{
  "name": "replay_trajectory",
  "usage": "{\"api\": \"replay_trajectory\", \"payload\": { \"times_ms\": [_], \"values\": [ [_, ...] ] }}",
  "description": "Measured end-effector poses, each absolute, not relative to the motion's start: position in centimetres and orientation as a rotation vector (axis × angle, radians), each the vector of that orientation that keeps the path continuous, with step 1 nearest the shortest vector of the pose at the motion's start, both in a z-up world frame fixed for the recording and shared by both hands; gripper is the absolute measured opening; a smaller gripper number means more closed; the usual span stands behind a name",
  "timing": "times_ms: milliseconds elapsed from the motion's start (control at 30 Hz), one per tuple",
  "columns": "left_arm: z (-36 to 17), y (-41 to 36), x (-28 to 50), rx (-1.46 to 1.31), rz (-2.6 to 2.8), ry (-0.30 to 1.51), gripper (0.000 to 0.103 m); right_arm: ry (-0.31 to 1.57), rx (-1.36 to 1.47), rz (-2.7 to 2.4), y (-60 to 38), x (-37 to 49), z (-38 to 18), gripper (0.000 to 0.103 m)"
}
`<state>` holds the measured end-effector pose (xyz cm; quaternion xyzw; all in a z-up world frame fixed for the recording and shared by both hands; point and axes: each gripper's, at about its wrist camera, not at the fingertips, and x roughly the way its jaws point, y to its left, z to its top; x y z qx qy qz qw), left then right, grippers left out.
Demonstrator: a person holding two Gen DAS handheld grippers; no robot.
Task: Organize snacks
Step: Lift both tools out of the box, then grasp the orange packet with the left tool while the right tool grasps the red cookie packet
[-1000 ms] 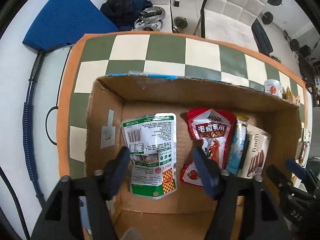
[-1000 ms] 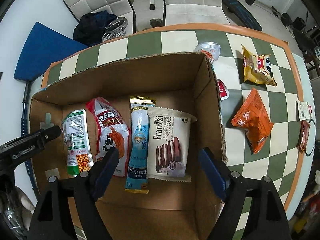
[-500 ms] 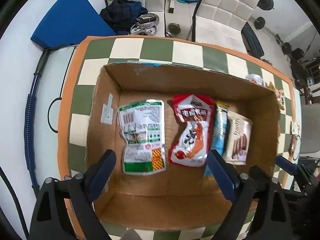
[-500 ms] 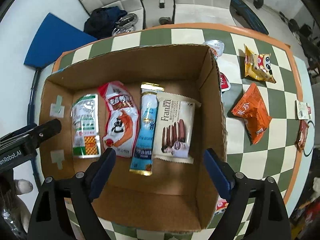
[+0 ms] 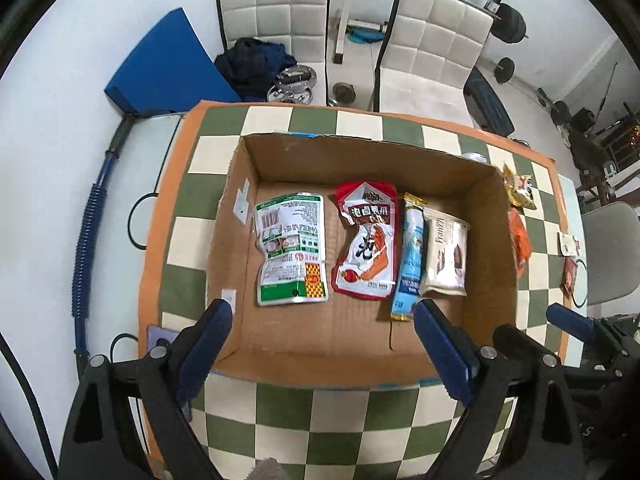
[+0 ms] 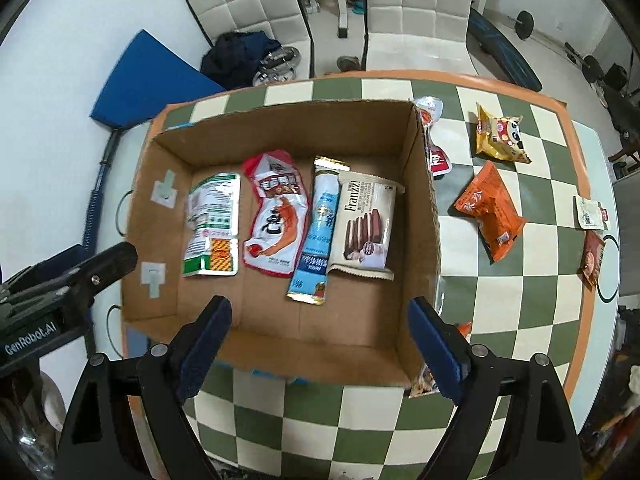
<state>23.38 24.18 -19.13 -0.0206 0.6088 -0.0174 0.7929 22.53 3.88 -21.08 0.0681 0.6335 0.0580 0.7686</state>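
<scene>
1. Left wrist view is showing four snack packs lying flat in a row on the floor of an open cardboard box (image 5: 496,240): a green-and-white pouch (image 5: 291,249) nearest the box's left wall, then a red pouch (image 5: 366,240) a little apart from it, then a slim blue stick pack (image 5: 410,258), then a beige Franzzi cookie pack (image 5: 445,254) toward the right wall, these last three lying edge to edge.
2. Right wrist view is showing the blue stick pack's lower end reaching closer to the box's near wall than the other packs.
3. More snacks are lying loose on the bench (image 6: 460,412) past the box's right wall: a red-and-white pouch (image 6: 434,148) touching that wall near the far corner, a yellow bag (image 6: 500,138) toward the far edge, an orange bag (image 6: 490,210) mid-bench, a small white packet (image 6: 592,212) and a small dark red packet (image 6: 592,258) at the right edge.
4. Left tongs (image 5: 322,344) are hanging spread wide over the box's near wall, having just been opening, with nothing between the blue pads.
5. Right tongs (image 6: 320,336) are likewise standing wide apart and empty above the near wall, close to the box's near right corner.
6. Two white padded chairs (image 5: 432,52) and a blue mat (image 5: 168,64) are standing beyond the bench's far edge.
</scene>
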Motion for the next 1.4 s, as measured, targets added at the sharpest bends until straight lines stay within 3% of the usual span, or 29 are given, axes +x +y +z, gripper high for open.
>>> {"api": "replay_trajectory", "payload": {
  "times_ms": [600,900,1133,1400],
  "values": [
    [-13.8,22.3,18.5,-0.048,-0.040,1.206,0.093,1.301,0.219,0.187,2.6,16.8,-15.5,0.092],
    [-13.6,13.3,22.6,-0.071,-0.171,1.237,0.093,1.299,0.374,0.025,-9.0,16.3,-15.8,0.092],
    [-18.5,2.6,28.4,-0.092,-0.311,1.426,0.093,1.278,0.498,-0.198,-23.3,17.5,-17.5,0.092],
    [-29.4,-4.0,35.5,-0.244,-0.225,1.698,0.093,1.365,0.571,-0.336,-36.0,21.2,-25.0,0.092]
  ]
}}
